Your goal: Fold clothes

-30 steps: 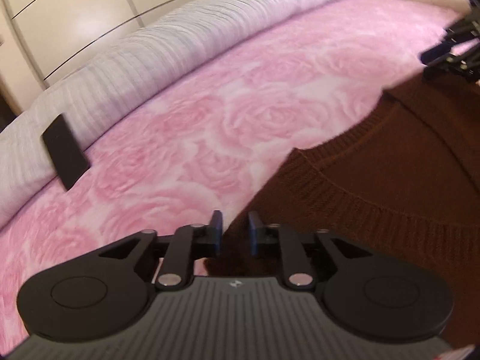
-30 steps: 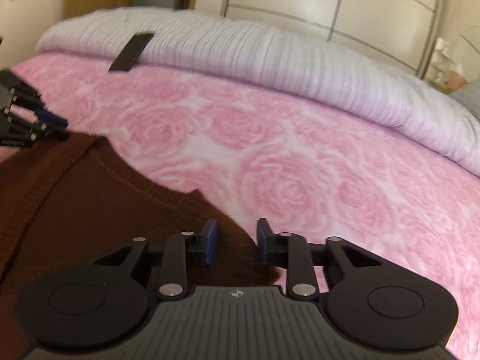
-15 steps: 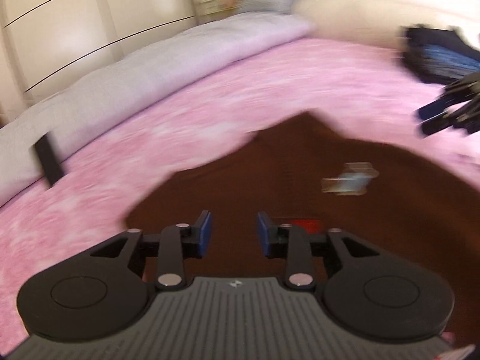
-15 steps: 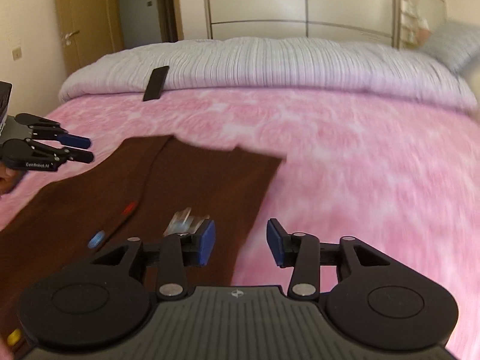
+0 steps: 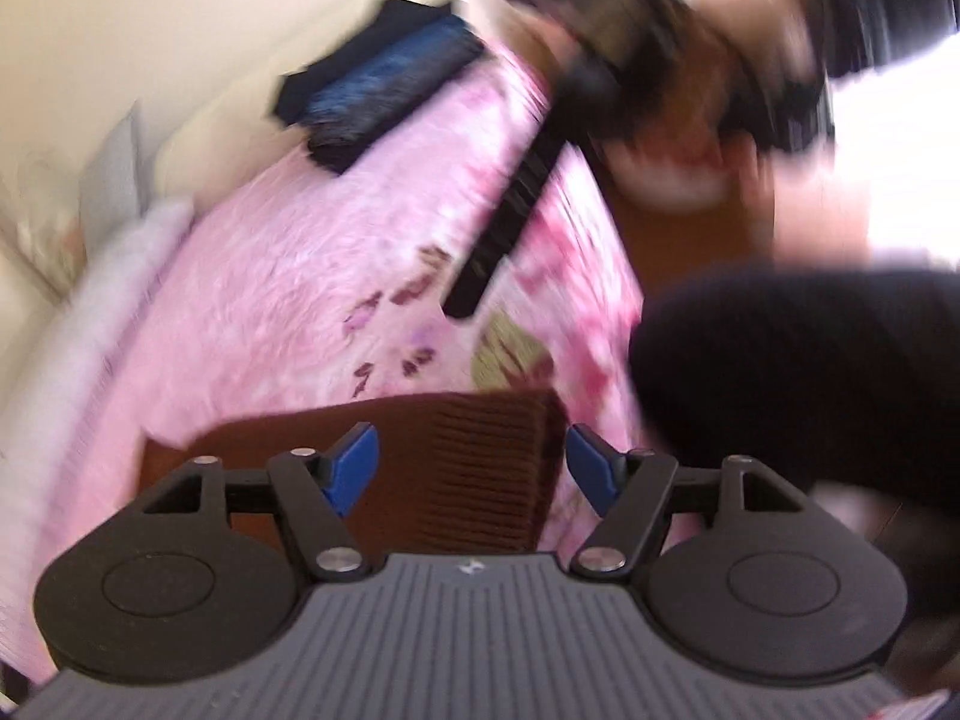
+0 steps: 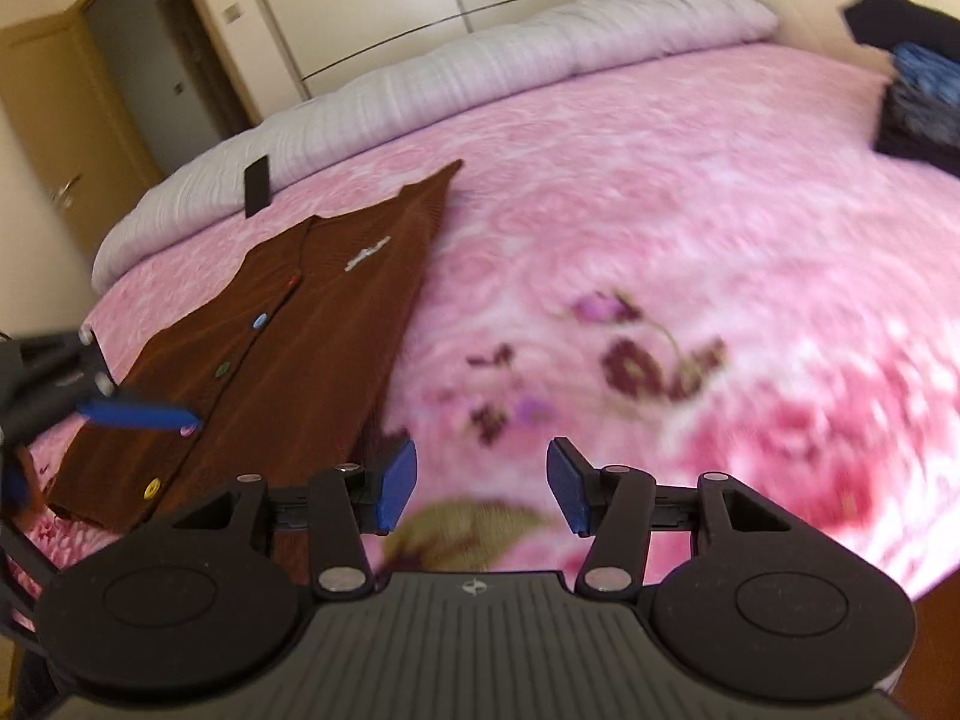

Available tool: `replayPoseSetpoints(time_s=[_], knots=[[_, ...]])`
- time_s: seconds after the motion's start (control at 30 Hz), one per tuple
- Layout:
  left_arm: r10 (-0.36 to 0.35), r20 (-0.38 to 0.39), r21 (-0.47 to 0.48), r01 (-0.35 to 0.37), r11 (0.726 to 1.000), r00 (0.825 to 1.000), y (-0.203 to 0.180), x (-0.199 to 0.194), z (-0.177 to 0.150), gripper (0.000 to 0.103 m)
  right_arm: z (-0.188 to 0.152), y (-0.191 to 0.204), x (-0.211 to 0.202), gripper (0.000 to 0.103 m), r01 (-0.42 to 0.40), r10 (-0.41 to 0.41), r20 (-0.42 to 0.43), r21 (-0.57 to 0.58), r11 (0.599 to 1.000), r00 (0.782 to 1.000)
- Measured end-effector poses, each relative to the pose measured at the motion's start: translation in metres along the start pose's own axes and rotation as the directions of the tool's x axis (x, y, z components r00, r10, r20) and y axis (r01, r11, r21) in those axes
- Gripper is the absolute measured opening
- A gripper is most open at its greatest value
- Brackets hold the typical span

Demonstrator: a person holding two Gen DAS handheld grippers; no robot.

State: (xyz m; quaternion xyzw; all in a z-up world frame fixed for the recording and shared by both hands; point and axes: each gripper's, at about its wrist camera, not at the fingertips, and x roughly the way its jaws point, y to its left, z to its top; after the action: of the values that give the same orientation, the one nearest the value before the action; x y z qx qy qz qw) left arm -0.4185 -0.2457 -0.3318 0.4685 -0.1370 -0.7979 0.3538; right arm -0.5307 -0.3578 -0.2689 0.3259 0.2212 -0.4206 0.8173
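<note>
Brown knit cardigan point(image 6: 282, 354) lies folded lengthwise on the bed point(image 6: 660, 192); left gripper point(image 5: 471, 465) and right gripper point(image 6: 480, 489), jaws just widened and empty, hover at its hem; next, I'd guess, pinching that hem.

Cardigan point(image 6: 282, 336) flat on bedspread point(image 6: 630, 210)

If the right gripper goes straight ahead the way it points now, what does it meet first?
Most likely the pink blanket. The right gripper is open with nothing between its jaws, which have just been opening. The brown cardigan lies to its left, out of that line. Depth is unclear because of blur.
</note>
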Motion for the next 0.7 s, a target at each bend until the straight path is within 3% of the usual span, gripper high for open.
replayPoseSetpoints(time_s=[0.07, 0.17, 0.23, 0.4, 0.6, 0.7], knots=[[0.009, -0.026, -0.004, -0.01, 1.0, 1.0, -0.005, 0.009, 0.003, 0.031, -0.007, -0.004, -0.007, 0.053, 0.0, 0.0, 0.005, 0.026, 1.0, 1.0], [0.013, -0.03, -0.15, -0.017, 0.989, 0.999, 0.015, 0.01, 0.001, 0.008, -0.015, -0.002, -0.011, 0.056, -0.013, 0.012, 0.013, 0.037, 0.999, 1.0], [0.05, -0.005, -0.251, -0.049, 0.967, 0.999, 0.034, -0.001, -0.008, 0.006, -0.022, 0.005, -0.01, 0.059, -0.035, 0.035, 0.016, 0.022, 0.999, 0.999], [0.132, 0.0, -0.468, -0.116, 0.876, 0.991, 0.068, -0.035, -0.031, 0.005, -0.027, 0.028, 0.006, 0.06, -0.112, 0.111, 0.023, 0.017, 0.994, 0.994], [0.163, -0.074, -0.58, -0.175, 0.795, 0.984, 0.074, -0.062, -0.068, 0.005, -0.008, 0.043, 0.035, 0.06, -0.182, 0.18, 0.046, 0.037, 0.983, 0.983], [0.154, -0.103, -0.601, -0.185, 0.777, 0.983, 0.071, -0.067, -0.084, 0.004, 0.014, 0.045, 0.054, 0.06, -0.187, 0.185, 0.054, 0.029, 0.982, 0.981]])
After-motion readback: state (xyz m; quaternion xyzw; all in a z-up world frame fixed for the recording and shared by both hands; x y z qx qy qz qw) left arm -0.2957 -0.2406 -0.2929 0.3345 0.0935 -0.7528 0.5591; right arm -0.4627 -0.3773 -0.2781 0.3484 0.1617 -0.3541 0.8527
